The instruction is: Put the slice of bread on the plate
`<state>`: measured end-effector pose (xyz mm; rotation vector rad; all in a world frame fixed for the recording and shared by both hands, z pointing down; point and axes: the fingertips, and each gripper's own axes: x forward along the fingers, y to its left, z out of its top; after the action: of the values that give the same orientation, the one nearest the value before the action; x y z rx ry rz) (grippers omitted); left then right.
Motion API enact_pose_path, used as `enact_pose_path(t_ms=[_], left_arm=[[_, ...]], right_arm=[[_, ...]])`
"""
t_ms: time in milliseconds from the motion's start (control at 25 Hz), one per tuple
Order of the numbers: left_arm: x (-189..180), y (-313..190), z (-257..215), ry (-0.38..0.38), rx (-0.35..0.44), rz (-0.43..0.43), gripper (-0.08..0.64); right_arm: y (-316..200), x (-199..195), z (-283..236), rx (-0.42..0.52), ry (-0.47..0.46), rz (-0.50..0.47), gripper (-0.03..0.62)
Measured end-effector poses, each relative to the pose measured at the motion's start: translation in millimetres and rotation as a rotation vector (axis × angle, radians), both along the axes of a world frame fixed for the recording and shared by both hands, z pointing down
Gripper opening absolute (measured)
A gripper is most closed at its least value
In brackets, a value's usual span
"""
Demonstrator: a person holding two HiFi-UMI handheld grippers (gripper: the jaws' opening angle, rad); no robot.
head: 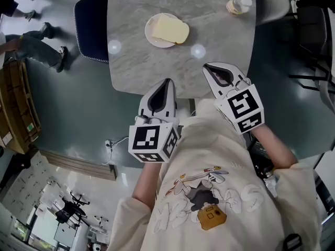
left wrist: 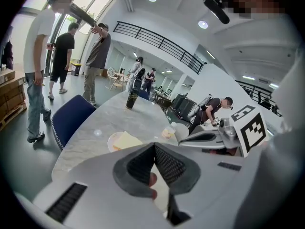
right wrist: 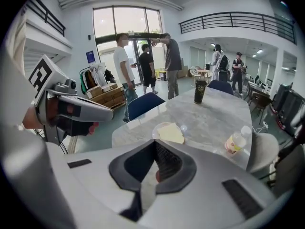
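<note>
A pale yellow slice of bread (head: 170, 30) lies on a small round white plate (head: 150, 33) at the far middle of the grey marble table (head: 157, 67). Both grippers hang over the table's near edge, well short of the plate. My left gripper (head: 167, 81) is shut with nothing between its pads. To its right, my right gripper (head: 207, 67) is also shut and empty. In the left gripper view the bread (left wrist: 126, 140) and plate (left wrist: 113, 140) show just beyond the closed tips (left wrist: 154, 144). The right gripper view shows the bread (right wrist: 170, 132) past its own closed tips (right wrist: 155, 142).
A small bottle (head: 238, 5) lies near the table's far right corner. A dark cup (right wrist: 200, 90) stands at the table's far end. A blue chair (head: 91, 25) is at the left side, a grey chair (head: 272, 1) at the right. Several people stand on the floor beyond.
</note>
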<state>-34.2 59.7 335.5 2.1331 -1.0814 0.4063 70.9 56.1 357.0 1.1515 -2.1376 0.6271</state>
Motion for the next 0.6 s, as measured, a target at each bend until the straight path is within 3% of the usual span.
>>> enact_pose_path(t_ms=[200, 440, 600], left_arm=[[18, 20, -25, 0.023, 0.040, 0.032, 0.011], [11, 47, -34, 0.021, 0.065, 0.067, 0.011], [3, 61, -38, 0.014, 0.078, 0.063, 0.010]], right_arm=[[27, -10, -39, 0.049, -0.031, -0.025, 0.005], [75, -46, -72, 0.103, 0.015, -0.090, 0.005], [96, -57, -83, 0.139, -0.039, -0.033, 0.005]])
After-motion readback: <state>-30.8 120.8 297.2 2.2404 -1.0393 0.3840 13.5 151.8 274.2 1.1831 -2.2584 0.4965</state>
